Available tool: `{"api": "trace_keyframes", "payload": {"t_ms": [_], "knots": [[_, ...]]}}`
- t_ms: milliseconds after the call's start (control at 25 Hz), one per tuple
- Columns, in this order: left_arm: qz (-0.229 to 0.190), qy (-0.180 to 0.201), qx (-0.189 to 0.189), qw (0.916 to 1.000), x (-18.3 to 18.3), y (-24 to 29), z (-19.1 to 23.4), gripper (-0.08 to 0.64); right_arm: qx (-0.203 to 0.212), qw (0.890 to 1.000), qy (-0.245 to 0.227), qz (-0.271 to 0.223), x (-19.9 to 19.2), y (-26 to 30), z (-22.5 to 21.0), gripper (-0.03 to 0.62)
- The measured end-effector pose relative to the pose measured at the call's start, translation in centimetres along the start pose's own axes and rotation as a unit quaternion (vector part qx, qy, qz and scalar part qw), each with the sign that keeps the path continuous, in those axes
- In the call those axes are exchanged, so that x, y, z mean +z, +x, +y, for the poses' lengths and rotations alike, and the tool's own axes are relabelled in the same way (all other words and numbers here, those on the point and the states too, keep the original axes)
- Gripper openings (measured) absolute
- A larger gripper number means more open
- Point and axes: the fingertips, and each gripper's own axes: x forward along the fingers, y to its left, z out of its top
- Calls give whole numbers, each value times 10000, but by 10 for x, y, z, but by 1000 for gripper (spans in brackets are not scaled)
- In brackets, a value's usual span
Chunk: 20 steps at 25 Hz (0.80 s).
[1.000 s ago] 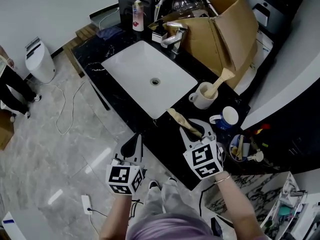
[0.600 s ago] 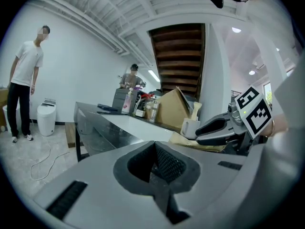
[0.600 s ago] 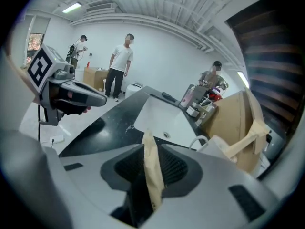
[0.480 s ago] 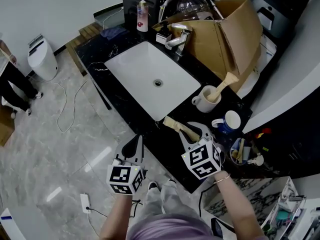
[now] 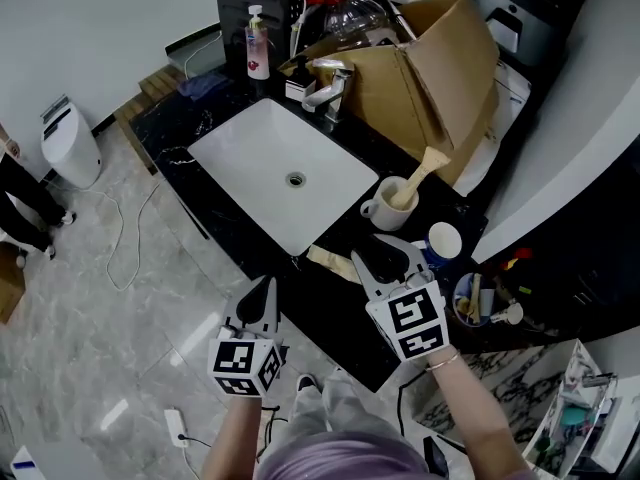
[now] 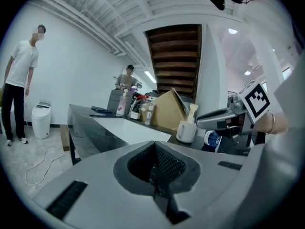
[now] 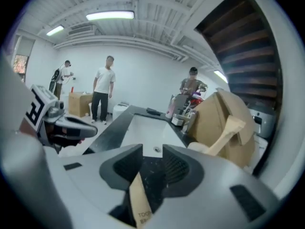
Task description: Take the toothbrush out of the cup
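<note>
Toothbrush (image 5: 328, 259), paper-wrapped, lies on black counter (image 5: 330, 308) btwn sink (image 5: 250, 158) corner & R gripper (image 5: 388, 260). Its near end sits btwn the R jaws, which have just been opening: spread, pads not pinching it. 2nd wrapped brush (image 5: 418, 173) stands in white cup (image 5: 385, 208). L gripper (image 5: 262, 303) off counter edge, jaws pressed together, empty.

Fluorescent tubes (image 7: 109, 15) overhead wash the room in flat, bright white light. The sink basin (image 5: 280, 173) glares almost blank against the dark black countertop (image 5: 335, 303), and the polished floor (image 5: 120, 308) shows pale reflected streaks. Both gripper views bulge fisheye-fashion, black at the corners, with the nearest foreground soft; the head view is fairly sharp.
</note>
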Motion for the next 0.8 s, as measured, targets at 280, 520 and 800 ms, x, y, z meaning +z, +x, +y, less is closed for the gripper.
{"api": "trace_keyframes", "payload": {"t_ms": [280,520,800], "knots": [[-55,232,-439,9988,16,25,-26,0,-854,9839,1412,-684,22,-29,-75,155],[-116,447,-812,9956,33,47,-53,0,-1193,9732,1794,-808,26,-43,-118,167],[-123,600,-1199,9909,42,77,-82,0,-1304,9685,2005,-687,20,-38,-152,205]]}}
